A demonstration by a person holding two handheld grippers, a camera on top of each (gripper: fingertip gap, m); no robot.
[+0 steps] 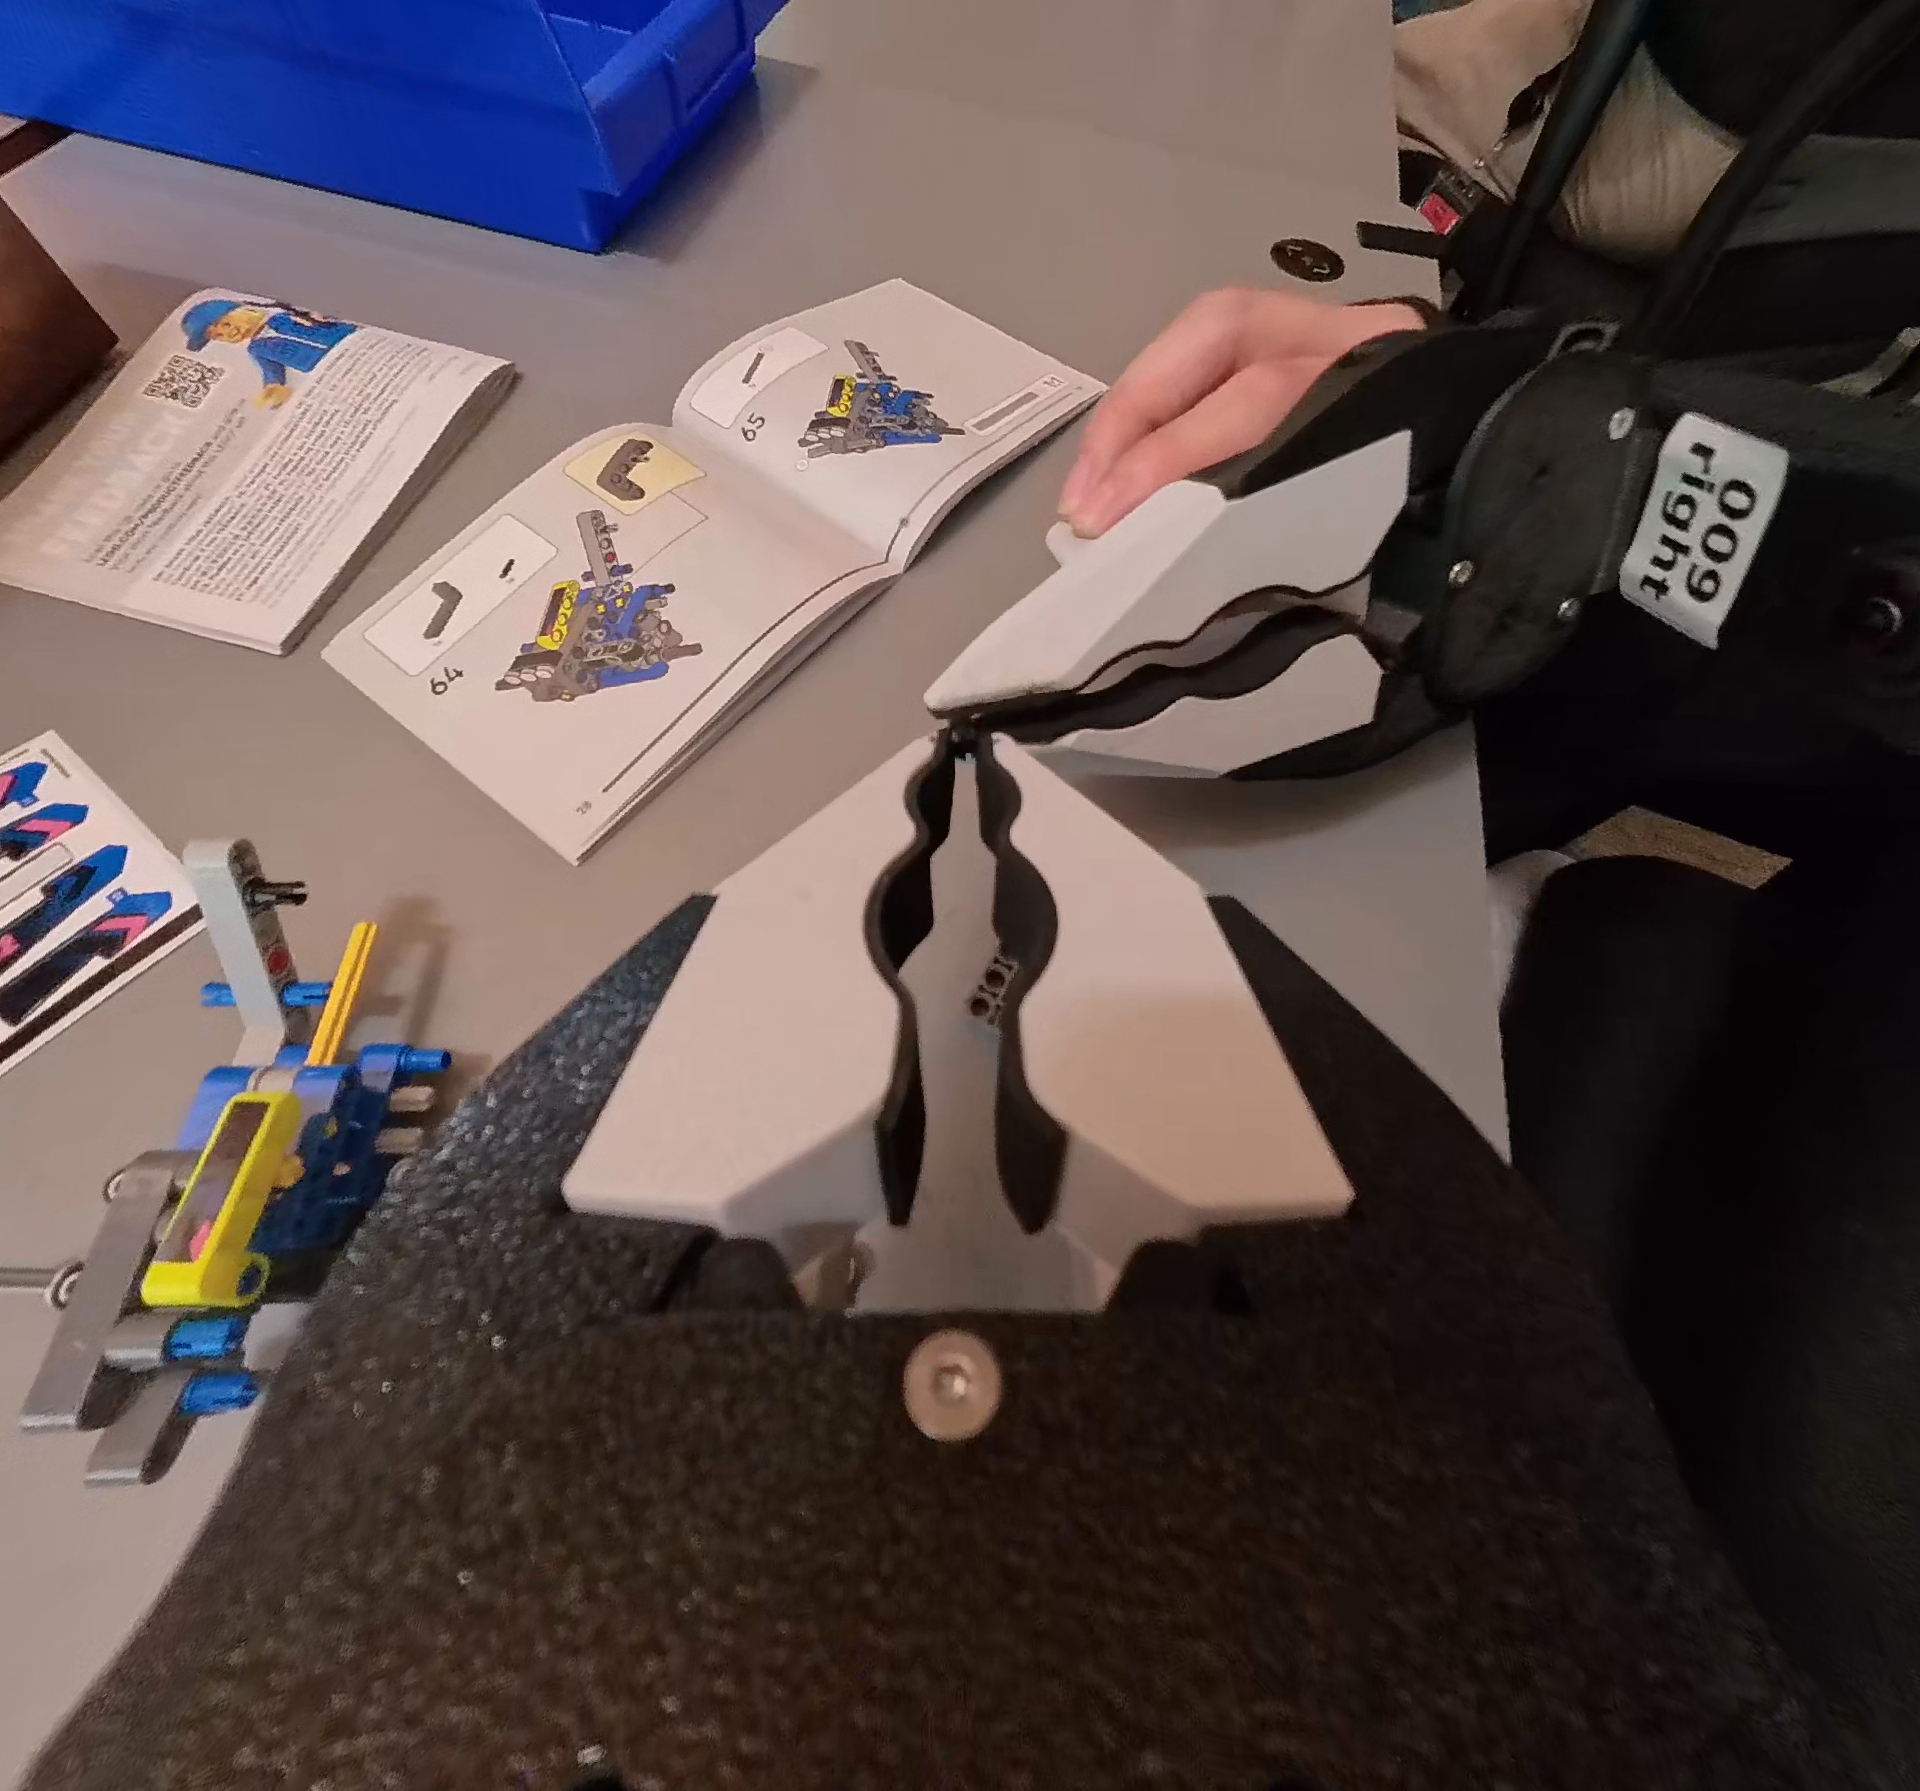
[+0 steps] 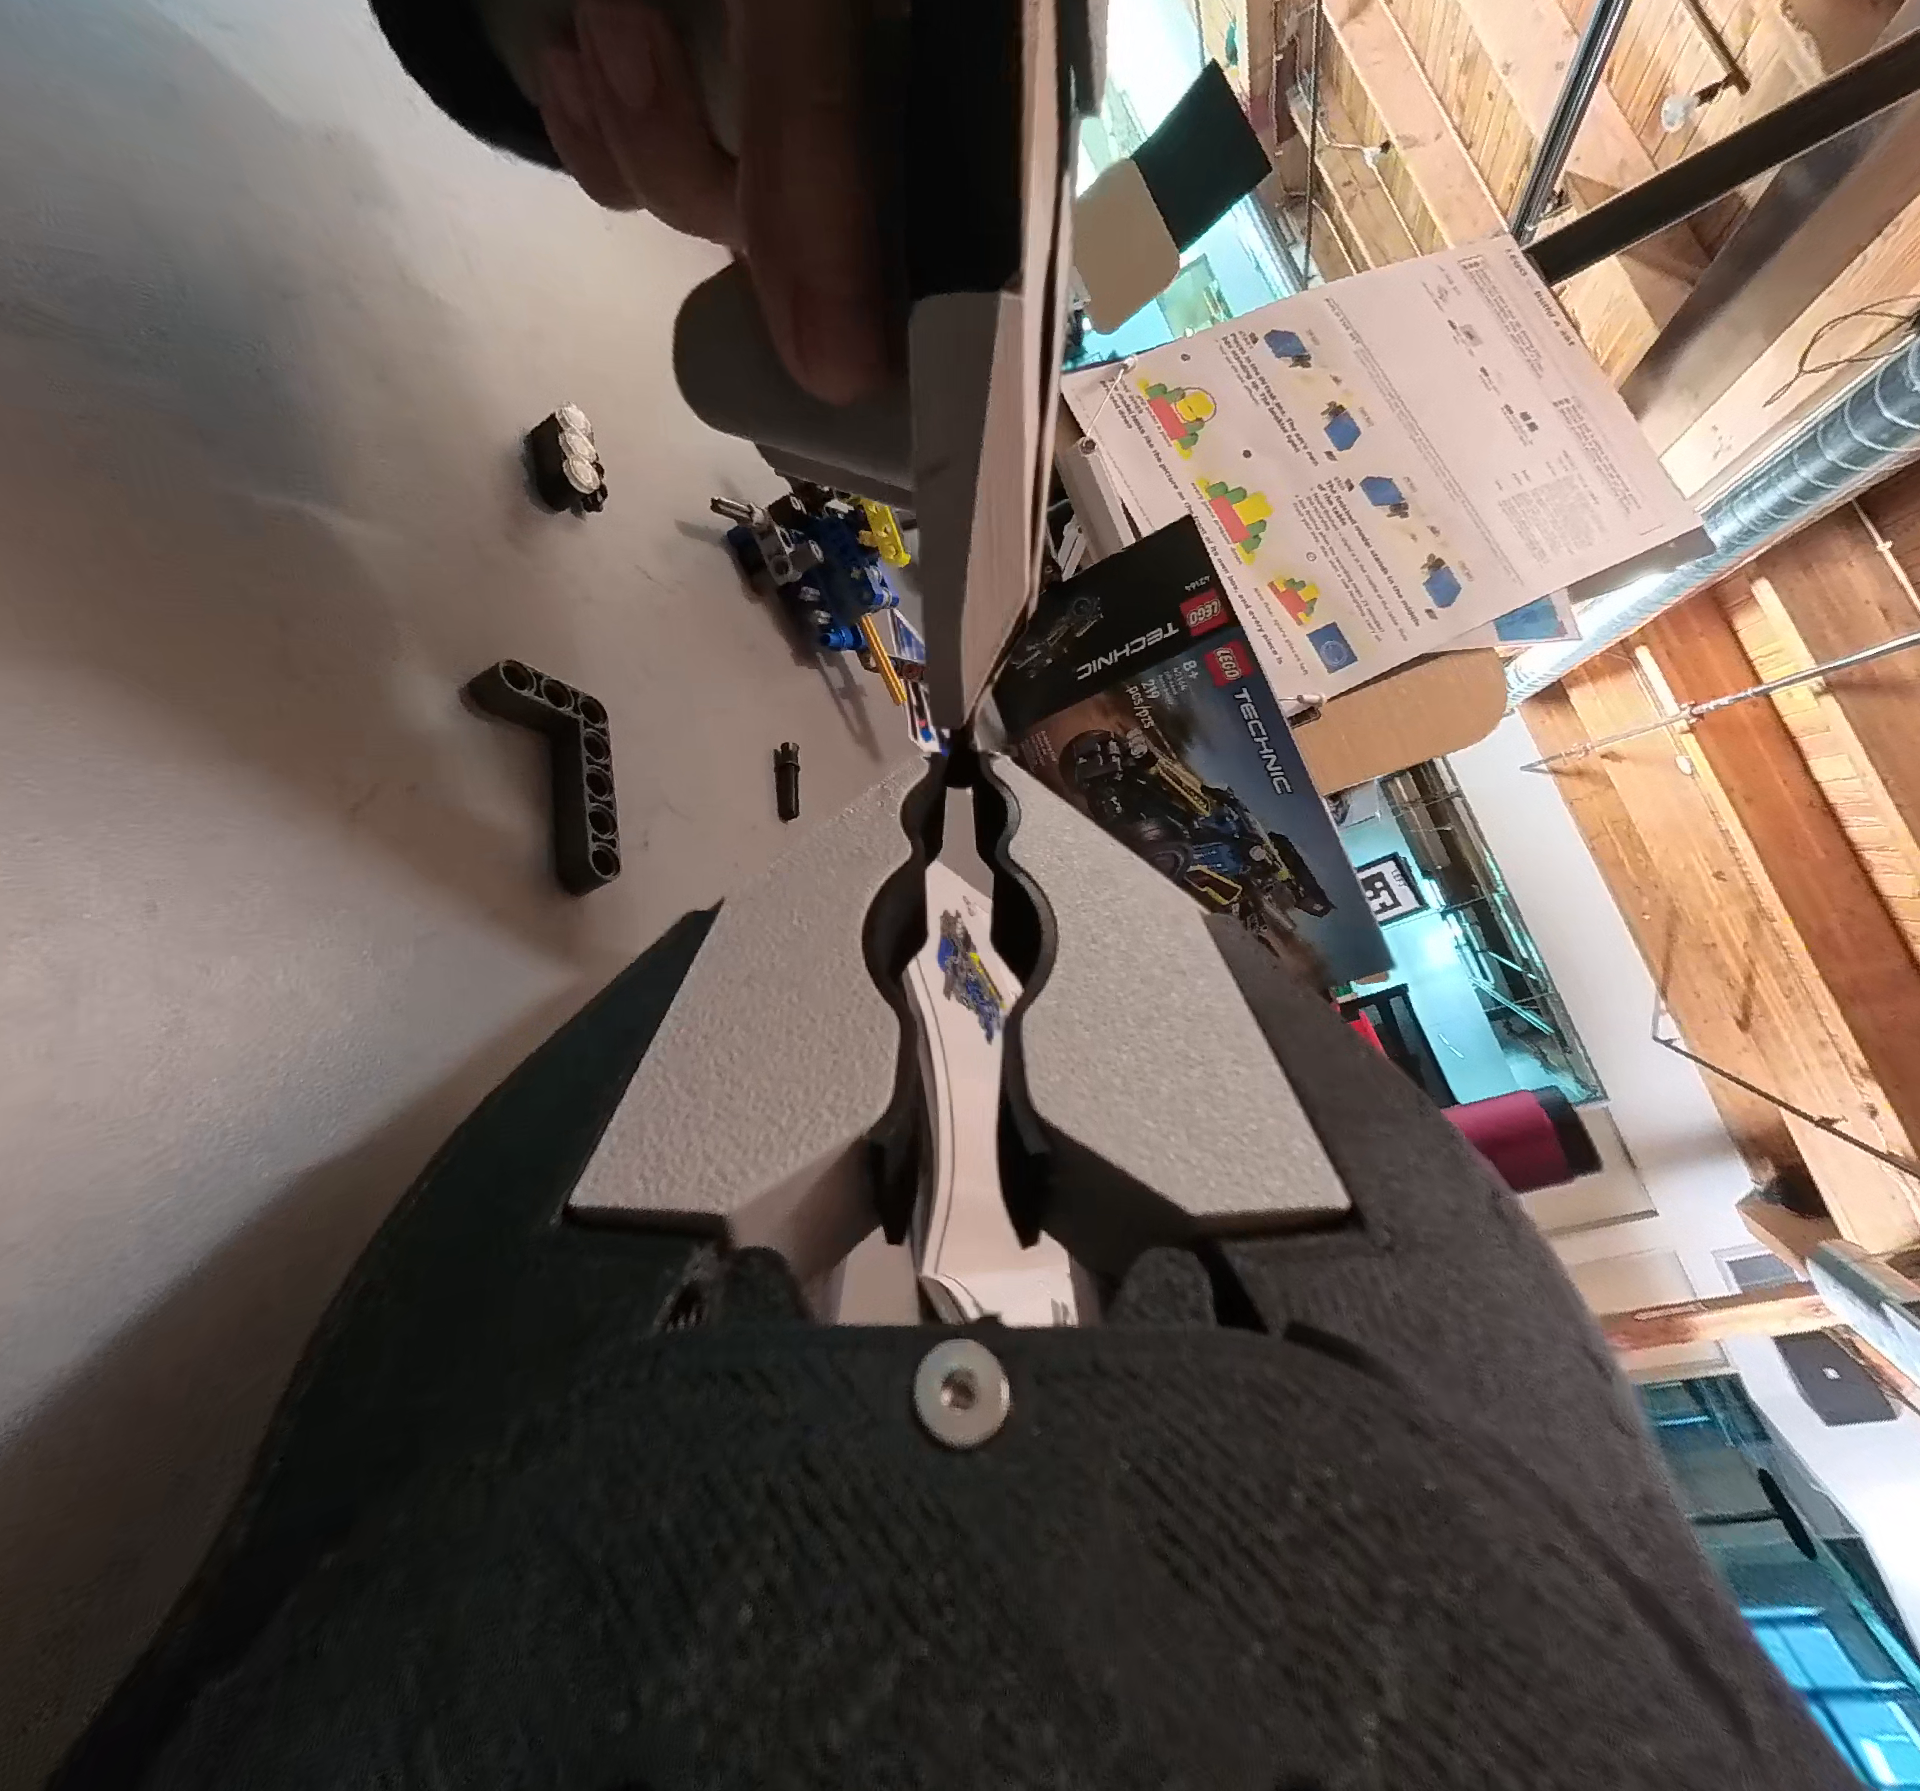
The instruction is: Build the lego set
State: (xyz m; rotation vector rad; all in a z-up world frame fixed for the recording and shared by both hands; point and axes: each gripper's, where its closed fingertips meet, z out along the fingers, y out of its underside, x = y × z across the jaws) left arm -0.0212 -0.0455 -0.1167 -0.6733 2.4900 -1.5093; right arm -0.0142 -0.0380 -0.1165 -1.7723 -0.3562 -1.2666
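My left gripper (image 1: 961,754) and my right gripper (image 1: 948,711) meet tip to tip above the grey table (image 1: 1039,131). Both are shut, and a small black piece (image 1: 962,733) is pinched where the tips meet; it is mostly hidden. The right wrist view shows the same meeting: my right gripper (image 2: 961,773) from below, the left gripper (image 2: 971,725) from above. The half-built blue, yellow and grey lego model (image 1: 239,1170) lies on the table at lower left, also in the right wrist view (image 2: 821,557). A black L-shaped beam (image 2: 566,775) and a loose black pin (image 2: 787,785) lie near it.
An open instruction booklet (image 1: 675,546) lies behind the grippers, a closed booklet (image 1: 260,463) and a sticker sheet (image 1: 73,889) to its left. A blue bin (image 1: 416,27) stands at the back left. A black piece with white round lamps (image 2: 569,453) and the lego box (image 2: 1195,754) are nearby. The grippers are tip to tip, or close to it.
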